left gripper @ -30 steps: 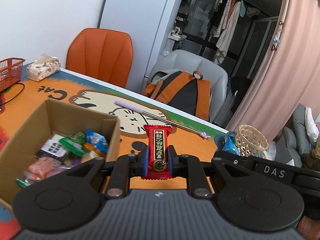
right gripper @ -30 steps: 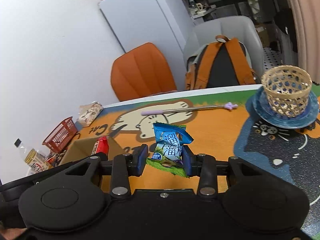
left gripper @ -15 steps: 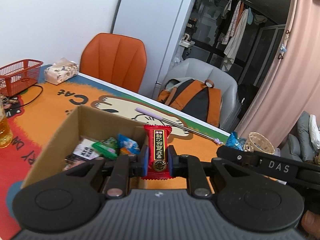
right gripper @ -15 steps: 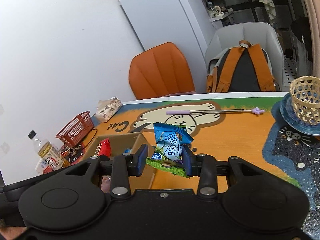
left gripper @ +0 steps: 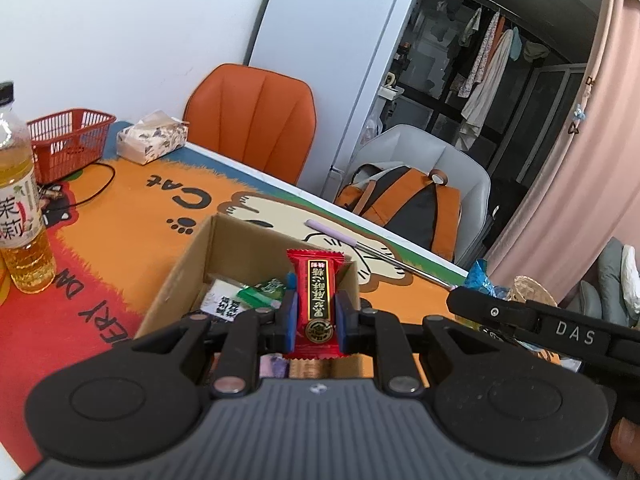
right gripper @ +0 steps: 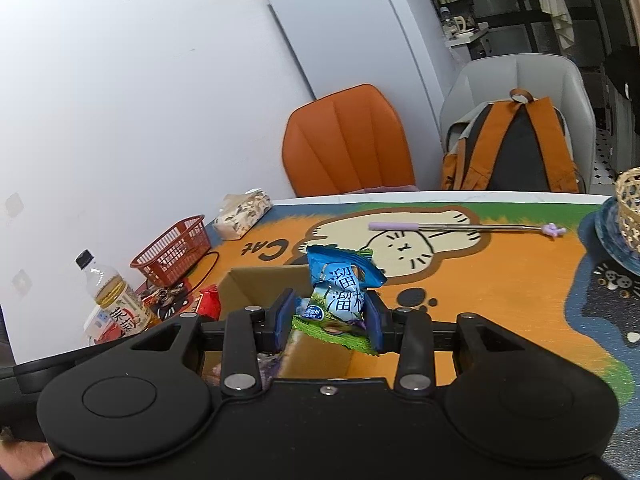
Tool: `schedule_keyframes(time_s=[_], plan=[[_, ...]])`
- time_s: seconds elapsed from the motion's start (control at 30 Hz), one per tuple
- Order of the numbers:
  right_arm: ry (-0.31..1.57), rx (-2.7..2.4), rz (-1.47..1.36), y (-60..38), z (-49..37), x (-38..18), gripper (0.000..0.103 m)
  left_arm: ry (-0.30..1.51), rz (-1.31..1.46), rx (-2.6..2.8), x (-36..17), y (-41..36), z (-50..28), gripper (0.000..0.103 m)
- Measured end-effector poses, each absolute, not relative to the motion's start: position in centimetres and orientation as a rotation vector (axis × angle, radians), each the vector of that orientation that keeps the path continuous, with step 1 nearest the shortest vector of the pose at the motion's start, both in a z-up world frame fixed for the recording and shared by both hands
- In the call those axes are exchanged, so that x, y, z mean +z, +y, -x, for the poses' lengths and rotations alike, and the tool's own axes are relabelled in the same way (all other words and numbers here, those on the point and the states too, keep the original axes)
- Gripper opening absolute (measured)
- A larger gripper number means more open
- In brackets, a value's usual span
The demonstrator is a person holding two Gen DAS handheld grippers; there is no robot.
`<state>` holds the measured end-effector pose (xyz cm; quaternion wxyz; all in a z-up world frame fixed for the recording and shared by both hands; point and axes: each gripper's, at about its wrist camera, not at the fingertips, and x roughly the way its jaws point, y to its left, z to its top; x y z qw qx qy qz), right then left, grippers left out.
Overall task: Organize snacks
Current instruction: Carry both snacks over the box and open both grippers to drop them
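Observation:
My left gripper [left gripper: 316,316] is shut on a red candy bar [left gripper: 317,306] held upright, right over the open cardboard box [left gripper: 188,268]. Several wrapped snacks [left gripper: 260,292] lie inside that box. My right gripper [right gripper: 330,314] is shut on a blue and green snack packet [right gripper: 340,294], above the box's right wall [right gripper: 316,350]. In the right wrist view the red candy bar [right gripper: 210,300] shows at the left, beside the box [right gripper: 256,278]. The right gripper's body [left gripper: 544,328] crosses the right side of the left wrist view.
A tea bottle [left gripper: 20,208] stands left of the box, with a red basket [left gripper: 66,144] and tissue pack [left gripper: 152,142] behind. A purple-handled stick [right gripper: 464,228] lies on the cat mat. A woven basket [right gripper: 630,204] sits on a blue plate at right. Chairs and a backpack [right gripper: 516,148] stand beyond the table.
Both grippers have moved left over the table, each still holding its snack. The box has come under them, and the bottle and red basket have come into view.

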<state>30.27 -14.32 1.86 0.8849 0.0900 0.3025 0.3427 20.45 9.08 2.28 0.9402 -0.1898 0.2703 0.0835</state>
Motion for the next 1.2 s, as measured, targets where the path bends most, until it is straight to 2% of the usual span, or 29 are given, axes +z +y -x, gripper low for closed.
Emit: schedule_keyframes(time_s=[0.33, 0.43, 0.93, 1.0, 1.03, 1.07, 1.13, 1.2], plan=[[0.632, 0.755, -0.162, -11.3, -29.7, 1.9, 0.038, 0.563, 0.430, 0.211, 1.1, 12.2, -20.3, 0.018], [0.636, 0.774, -0.158, -10.4, -29.7, 1.8, 0.038, 0.548, 0.460, 0.224, 1.0, 12.9, -20.0, 0.022], [0.670, 0.846, -0.125, -5.6, -29.7, 0.9, 0.038, 0.521, 0.481, 0.304, 1.4, 16.4, -17.5, 0.025], [0.670, 0.858, -0.134, -5.1, -29.8, 0.8, 0.041, 0.520, 0.484, 0.311, 1.4, 16.7, -17.3, 0.027], [0.668, 0.865, -0.142, -5.0, -29.9, 0.8, 0.046, 0.522, 0.486, 0.314, 1.3, 16.8, -17.3, 0.027], [0.674, 0.871, -0.151, -4.9, -30.0, 0.7, 0.056, 0.524, 0.487, 0.316, 1.2, 16.9, -17.2, 0.028], [0.676, 0.868, -0.157, -4.9, -30.1, 0.5, 0.058, 0.531, 0.489, 0.317, 1.0, 17.1, -17.2, 0.029], [0.684, 0.862, -0.159, -5.0, -30.1, 0.3, 0.058, 0.538, 0.488, 0.322, 0.8, 17.3, -17.2, 0.035]])
